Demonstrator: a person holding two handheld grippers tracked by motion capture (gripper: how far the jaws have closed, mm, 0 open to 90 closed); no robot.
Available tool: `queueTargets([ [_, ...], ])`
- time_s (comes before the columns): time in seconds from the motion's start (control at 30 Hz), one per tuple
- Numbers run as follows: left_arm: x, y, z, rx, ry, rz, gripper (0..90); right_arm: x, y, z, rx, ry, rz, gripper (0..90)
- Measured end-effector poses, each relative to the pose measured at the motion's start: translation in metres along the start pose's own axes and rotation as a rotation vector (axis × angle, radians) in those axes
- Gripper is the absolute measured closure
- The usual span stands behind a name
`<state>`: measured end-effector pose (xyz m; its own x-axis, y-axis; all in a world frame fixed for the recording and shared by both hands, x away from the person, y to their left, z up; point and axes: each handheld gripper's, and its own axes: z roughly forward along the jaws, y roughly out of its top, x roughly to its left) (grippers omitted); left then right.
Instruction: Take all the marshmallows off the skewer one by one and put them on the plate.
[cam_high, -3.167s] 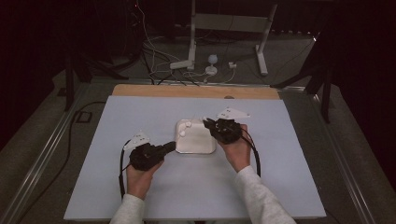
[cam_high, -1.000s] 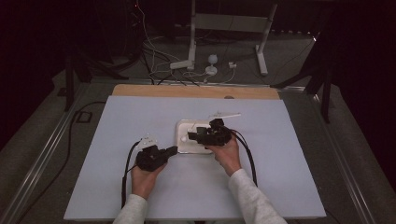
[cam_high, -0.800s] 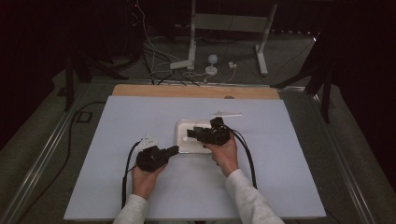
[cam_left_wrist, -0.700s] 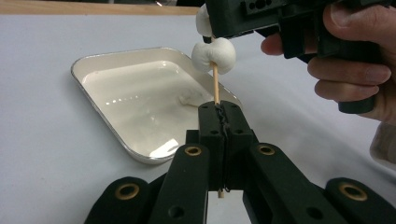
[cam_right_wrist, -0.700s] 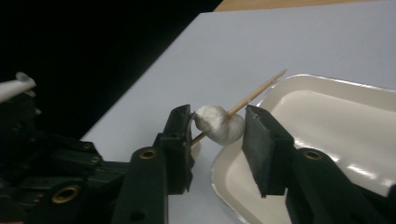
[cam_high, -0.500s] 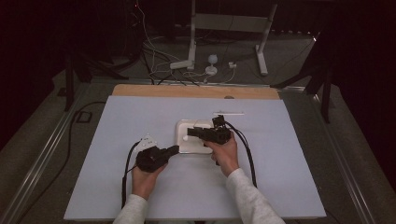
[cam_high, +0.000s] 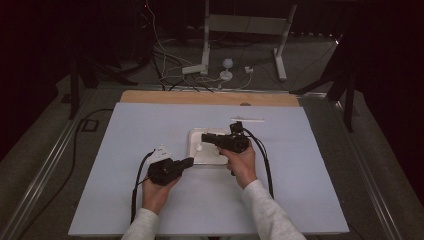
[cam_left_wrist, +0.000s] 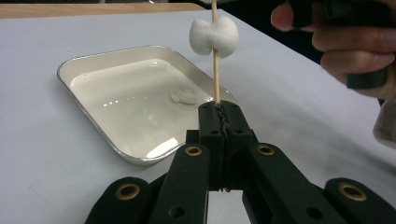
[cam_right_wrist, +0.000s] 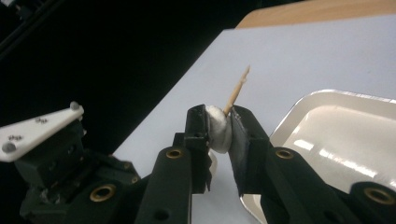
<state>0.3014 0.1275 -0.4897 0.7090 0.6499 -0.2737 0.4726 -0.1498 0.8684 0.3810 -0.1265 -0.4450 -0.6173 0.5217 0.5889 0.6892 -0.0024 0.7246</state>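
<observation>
My left gripper (cam_left_wrist: 219, 112) is shut on the lower end of a thin wooden skewer (cam_left_wrist: 216, 74), which stands upright beside a white enamel tray (cam_left_wrist: 65, 77). A white marshmallow (cam_left_wrist: 214, 36) is threaded on the skewer above the jaws. My right gripper (cam_right_wrist: 219, 123) is shut on another marshmallow (cam_right_wrist: 218, 130), and the skewer's pointed tip (cam_right_wrist: 238, 88) pokes out past it. In the high view the left gripper (cam_high: 187, 161) and the right gripper (cam_high: 205, 138) meet over the tray's (cam_high: 212, 159) left part. One small white piece (cam_left_wrist: 183, 96) lies in the tray.
A pale blue mat (cam_high: 125, 135) covers the table, with a wooden strip (cam_high: 200, 97) along its far edge. A thin white stick (cam_high: 247, 119) lies on the mat behind the tray. Cables and a metal stand (cam_high: 207, 45) are on the floor beyond.
My right gripper has swung left over the tray, from its right side toward the left gripper. The left gripper has moved slightly right and toward the table's front edge.
</observation>
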Motion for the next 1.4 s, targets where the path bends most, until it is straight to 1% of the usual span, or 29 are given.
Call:
queueTargets([
  [0.1, 0.000, 0.000, 0.000, 0.001, -0.002, 0.001, 90.0, 0.001, 0.002, -0.002, -0.012, -0.011, -0.006, 78.7],
  [0.17, 0.000, 0.001, -0.001, 0.002, 0.002, 0.009, 90.0, 0.003, 0.004, -0.003, -0.020, -0.023, -0.025, 79.2],
  [0.2, 0.000, 0.001, -0.001, 0.002, 0.002, 0.009, 90.0, 0.004, 0.005, -0.004, -0.022, -0.025, -0.027, 79.3],
  [0.23, 0.000, 0.001, -0.002, 0.005, 0.010, 0.013, 90.0, 0.004, 0.005, -0.004, -0.026, -0.028, -0.027, 79.5],
  [0.27, 0.000, 0.001, -0.002, 0.005, 0.010, 0.013, 90.0, 0.005, 0.005, -0.004, -0.028, -0.030, -0.028, 79.6],
  [0.3, -0.001, 0.001, -0.002, 0.009, 0.023, 0.014, 90.0, 0.006, 0.005, -0.003, -0.028, -0.028, -0.027, 79.6],
  [0.4, -0.002, 0.001, -0.003, -0.001, 0.024, 0.015, 90.0, 0.006, 0.004, -0.001, -0.029, 0.000, -0.023, 77.5],
  [0.43, -0.002, 0.001, -0.003, -0.001, 0.024, 0.015, 90.0, 0.006, 0.004, -0.001, -0.029, 0.000, -0.023, 77.5],
  [0.47, -0.002, 0.001, -0.003, -0.003, 0.026, 0.016, 90.0, 0.006, 0.003, -0.001, -0.024, 0.016, -0.016, 75.4],
  [0.5, -0.002, 0.001, -0.003, -0.004, 0.025, 0.016, 90.0, 0.006, 0.003, -0.001, -0.024, 0.016, -0.016, 75.4],
  [0.67, -0.003, 0.000, -0.002, -0.013, 0.030, 0.023, 90.0, 0.007, 0.002, 0.002, 0.000, 0.038, 0.002, 71.6],
  [0.7, -0.004, 0.001, -0.002, -0.020, 0.026, 0.021, 90.0, 0.006, 0.001, 0.005, 0.017, 0.050, 0.008, 70.2],
  [0.77, -0.004, 0.001, -0.001, -0.021, 0.027, 0.025, 90.0, 0.006, 0.000, 0.006, 0.023, 0.050, 0.007, 70.2],
  [0.83, -0.005, 0.000, -0.001, -0.017, 0.030, 0.027, 90.0, 0.006, -0.001, 0.009, 0.035, 0.055, 0.014, 74.3],
  [0.9, -0.004, 0.000, -0.001, -0.015, 0.029, 0.028, 90.0, 0.006, -0.001, 0.010, 0.040, 0.062, 0.018, 76.0],
  [1.0, -0.004, 0.000, 0.000, -0.009, 0.025, 0.033, 90.0, 0.007, 0.000, 0.008, 0.042, 0.032, 0.014, 79.3],
  [1.03, -0.005, 0.000, -0.001, -0.011, 0.031, 0.036, 90.0, 0.007, 0.001, 0.005, 0.026, 0.010, 0.003, 79.8],
  [1.07, -0.005, 0.000, -0.001, -0.013, 0.040, 0.040, 90.0, 0.007, 0.001, 0.005, 0.026, 0.010, 0.003, 79.8],
  [1.1, -0.005, 0.000, -0.001, -0.015, 0.035, 0.039, 90.0, 0.008, 0.002, 0.002, 0.009, -0.013, -0.010, 80.0],
  [1.13, -0.006, 0.000, 0.000, -0.018, 0.037, 0.046, 90.0, 0.009, 0.003, 0.001, 0.001, -0.020, -0.014, 80.0],
  [1.2, -0.006, 0.000, -0.001, -0.016, 0.040, 0.049, 90.0, 0.010, 0.004, 0.000, -0.004, -0.029, -0.019, 80.0],
  [1.23, -0.006, 0.000, -0.001, -0.017, 0.043, 0.051, 90.0, 0.012, 0.005, -0.001, -0.018, -0.041, -0.034, 80.1],
  [1.27, -0.007, 0.001, -0.001, -0.016, 0.045, 0.054, 90.0, 0.012, 0.005, -0.001, -0.018, -0.041, -0.034, 80.1],
  [1.33, -0.006, 0.001, -0.002, -0.017, 0.049, 0.058, 90.0, 0.013, 0.007, -0.002, -0.039, -0.050, -0.034, 80.2],
  [1.4, -0.006, 0.001, -0.002, -0.007, 0.069, 0.070, 90.0, 0.014, 0.007, -0.002, -0.047, -0.060, -0.036, 80.3],
])
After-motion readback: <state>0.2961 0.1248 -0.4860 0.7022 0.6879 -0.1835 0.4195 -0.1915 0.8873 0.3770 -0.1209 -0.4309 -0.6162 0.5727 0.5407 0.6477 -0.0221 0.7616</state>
